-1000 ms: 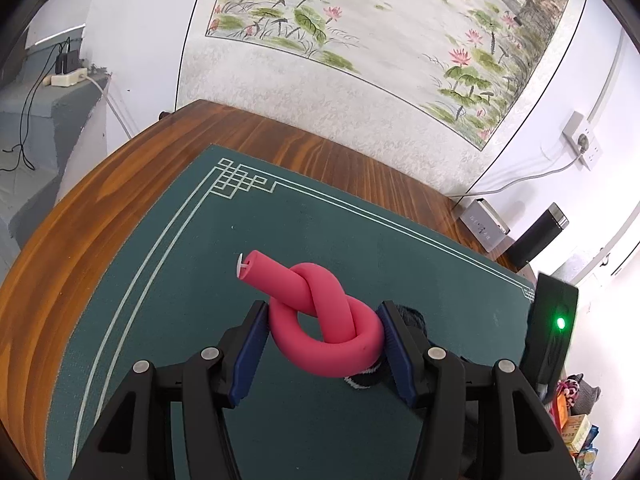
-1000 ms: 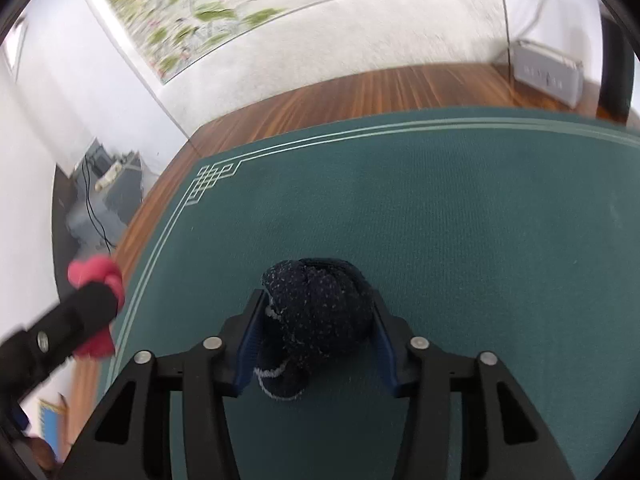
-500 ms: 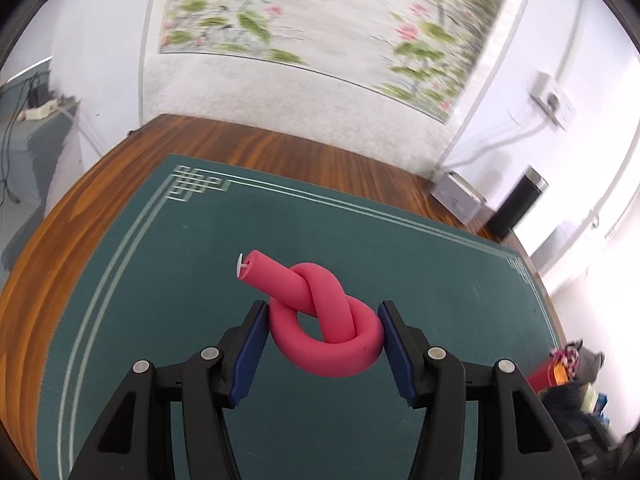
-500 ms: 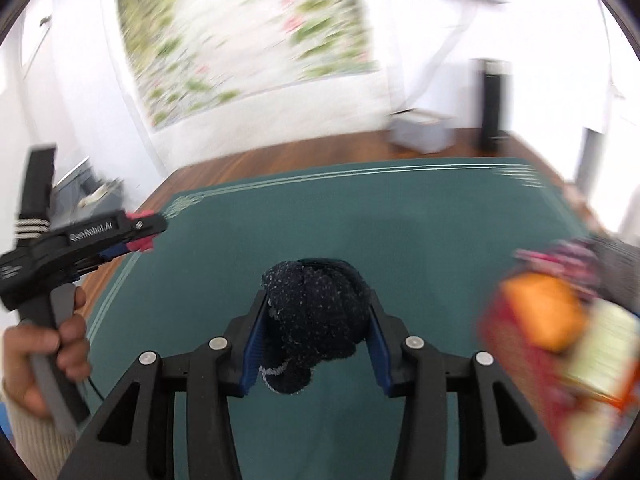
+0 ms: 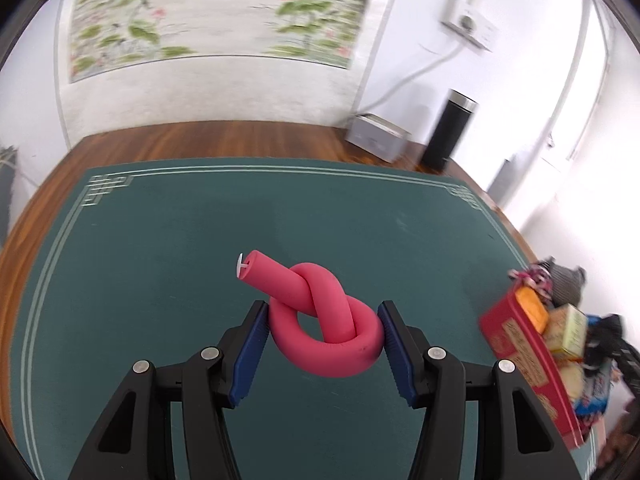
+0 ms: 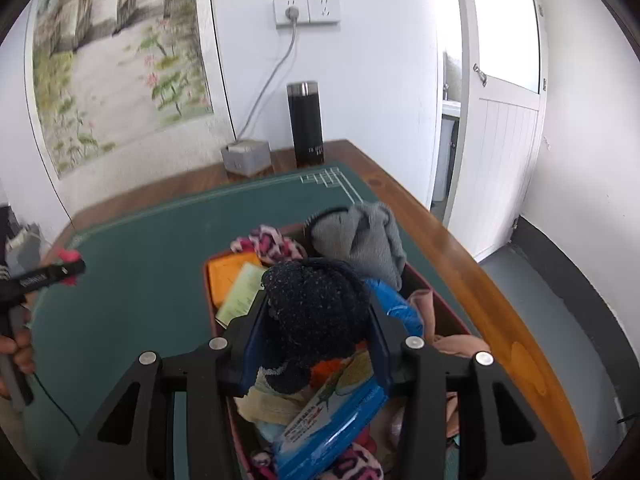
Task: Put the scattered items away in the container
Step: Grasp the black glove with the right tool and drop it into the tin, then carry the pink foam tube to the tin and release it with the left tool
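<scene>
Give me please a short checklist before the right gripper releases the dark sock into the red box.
1. Right gripper grips the dark sock: ok.
2. Sock is above the red box, not the mat: ok.
3. Free room inside the box: not ok, it looks piled high with clothes and packets.
4. Left gripper grips the pink knotted tube: ok.
5. Left gripper is away from the box: ok.

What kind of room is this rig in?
Probably a home room or study, not a lab: a lotus scroll painting on the wall, a wooden table with a green felt mat, and a white panelled door.
</scene>
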The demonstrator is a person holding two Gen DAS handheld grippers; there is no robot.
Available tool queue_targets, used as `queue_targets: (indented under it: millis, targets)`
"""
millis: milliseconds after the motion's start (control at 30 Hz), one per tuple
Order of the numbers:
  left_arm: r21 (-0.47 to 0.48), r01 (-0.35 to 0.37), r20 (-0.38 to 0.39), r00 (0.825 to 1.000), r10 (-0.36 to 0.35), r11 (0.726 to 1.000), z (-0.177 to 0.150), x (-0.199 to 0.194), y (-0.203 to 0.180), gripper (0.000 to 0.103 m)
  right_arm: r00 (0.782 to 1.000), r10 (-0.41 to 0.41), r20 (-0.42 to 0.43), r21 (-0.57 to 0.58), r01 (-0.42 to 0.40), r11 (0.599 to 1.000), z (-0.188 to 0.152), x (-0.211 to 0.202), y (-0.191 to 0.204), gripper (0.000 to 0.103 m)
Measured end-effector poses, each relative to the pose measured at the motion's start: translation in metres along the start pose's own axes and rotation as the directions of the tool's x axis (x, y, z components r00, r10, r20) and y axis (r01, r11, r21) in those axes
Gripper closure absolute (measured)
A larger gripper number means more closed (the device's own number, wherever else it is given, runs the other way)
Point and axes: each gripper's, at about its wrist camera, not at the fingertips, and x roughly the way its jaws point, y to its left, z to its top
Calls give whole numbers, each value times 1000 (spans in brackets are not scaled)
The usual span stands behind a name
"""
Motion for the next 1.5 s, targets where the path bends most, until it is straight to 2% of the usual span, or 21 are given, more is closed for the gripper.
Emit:
queue_targets:
  millis: [167,367,500,633,733,867,933,1100,1200,1500]
  targets:
    - [21,17,-16,1000,-16,1000,-6,1,-11,46,996,-84,6,-70,84,994,-13,17,5,54]
    - [66,19,-21,1000,-18,998,-14,3,-31,46,996,-67,61,-56,70,996,-20,15,-1,51]
    - [87,25,-26,999,-23,996,-22,1,-46,46,994,-9,109,23,7,1000,-25,9,-11,21]
    - [83,97,-38,995,-94,992,-22,-4,-68,46,980,34,198,90,-52,995,-24,-15,-26,21]
    - [98,165,-53,986,-161,981,-14,-1,-99,46,959,-7,285,171,-43,984,-25,-39,-42,17]
    - [154,236,-91,970,-224,959,-3,13,-156,46,935,-136,326,257,51,965,-29,-55,-55,11]
    - [180,267,-109,962,-251,947,0,21,-183,46,925,-197,325,260,113,959,-30,-56,-56,4]
    - [216,324,-168,941,-292,921,3,46,-239,46,918,-222,329,295,124,947,-29,-62,-63,3]
    - [243,323,-193,940,-281,915,5,63,-262,46,913,-238,331,316,130,940,-29,-66,-66,3]
    - [271,330,-242,933,-268,904,2,90,-290,45,908,-251,336,344,129,930,-30,-73,-72,3]
